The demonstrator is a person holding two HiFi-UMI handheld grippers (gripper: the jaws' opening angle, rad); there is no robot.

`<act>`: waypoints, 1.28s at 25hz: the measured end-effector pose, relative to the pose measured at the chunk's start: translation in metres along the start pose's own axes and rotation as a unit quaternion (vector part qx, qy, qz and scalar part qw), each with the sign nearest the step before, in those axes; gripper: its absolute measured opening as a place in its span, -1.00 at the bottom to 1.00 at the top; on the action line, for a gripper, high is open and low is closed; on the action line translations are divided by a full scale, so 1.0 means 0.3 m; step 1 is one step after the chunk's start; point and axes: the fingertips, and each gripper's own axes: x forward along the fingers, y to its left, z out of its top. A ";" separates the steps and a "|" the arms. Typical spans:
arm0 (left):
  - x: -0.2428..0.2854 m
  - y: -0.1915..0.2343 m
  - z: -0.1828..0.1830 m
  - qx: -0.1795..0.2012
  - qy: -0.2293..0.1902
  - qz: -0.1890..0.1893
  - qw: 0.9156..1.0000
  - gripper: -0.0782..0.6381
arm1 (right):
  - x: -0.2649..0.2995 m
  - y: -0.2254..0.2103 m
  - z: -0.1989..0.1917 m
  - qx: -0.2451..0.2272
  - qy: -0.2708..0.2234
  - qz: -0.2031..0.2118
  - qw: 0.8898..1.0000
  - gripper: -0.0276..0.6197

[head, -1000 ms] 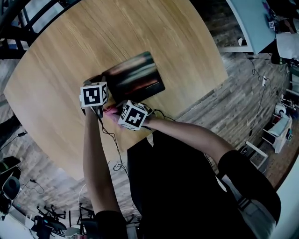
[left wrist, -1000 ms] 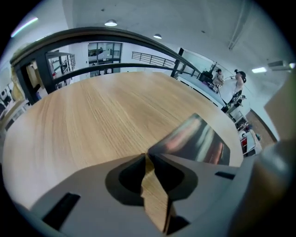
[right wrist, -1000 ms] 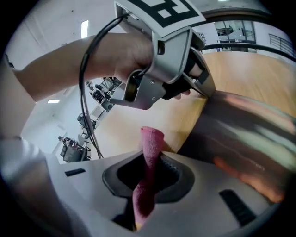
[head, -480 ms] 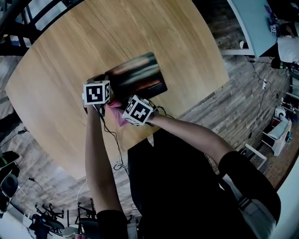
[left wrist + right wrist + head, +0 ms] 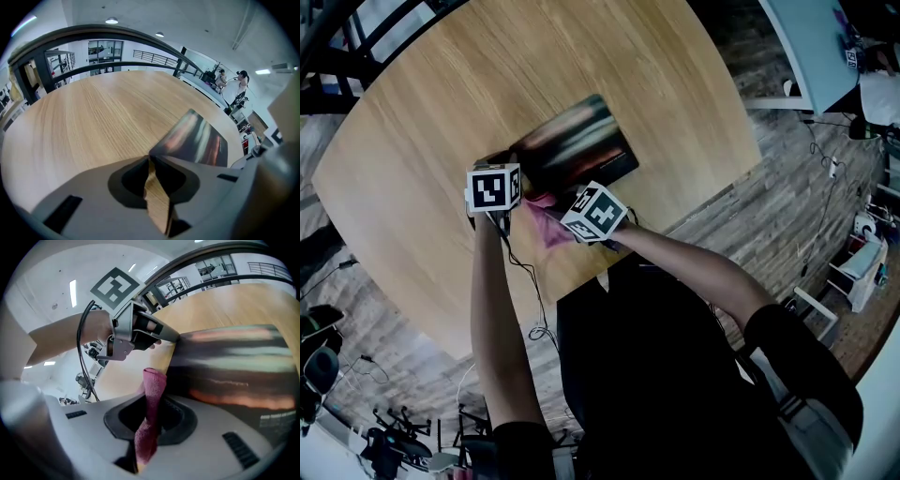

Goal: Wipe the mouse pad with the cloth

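Clamped between the grey jaws of the right hand-held gripper (image 5: 154,398): a magenta terry cloth (image 5: 153,380), bunched, poking up past the tips. Just beyond, to the right, flat on the light wooden desk (image 5: 220,305): a dark rectangular mouse pad with blurred streaks of colour (image 5: 229,366). At the mouse pad's left corner, reaching in from the upper left: the left hand-held gripper (image 5: 174,338), jaws just closing on that corner, square-marker cube (image 5: 115,287) on top, black cable (image 5: 83,348) looping down.

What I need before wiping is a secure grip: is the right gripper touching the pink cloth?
Touching. The right gripper view shows the right gripper clamped on the pink cloth, which runs between its jaws and sticks out beyond them.
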 end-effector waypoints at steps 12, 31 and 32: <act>0.000 -0.006 0.006 -0.003 -0.002 0.001 1.000 -0.61 | -0.058 -0.062 0.058 0.012 -0.023 0.004 1.000 -0.72; -0.009 -0.014 -0.003 -0.016 -0.015 0.012 1.000 -0.61 | -0.124 -0.191 0.022 -0.023 -0.012 -0.022 0.999 -0.72; -0.010 -0.014 -0.003 -0.015 -0.013 0.013 1.000 -0.61 | -0.132 -0.199 0.022 -0.023 -0.013 -0.023 0.999 -0.72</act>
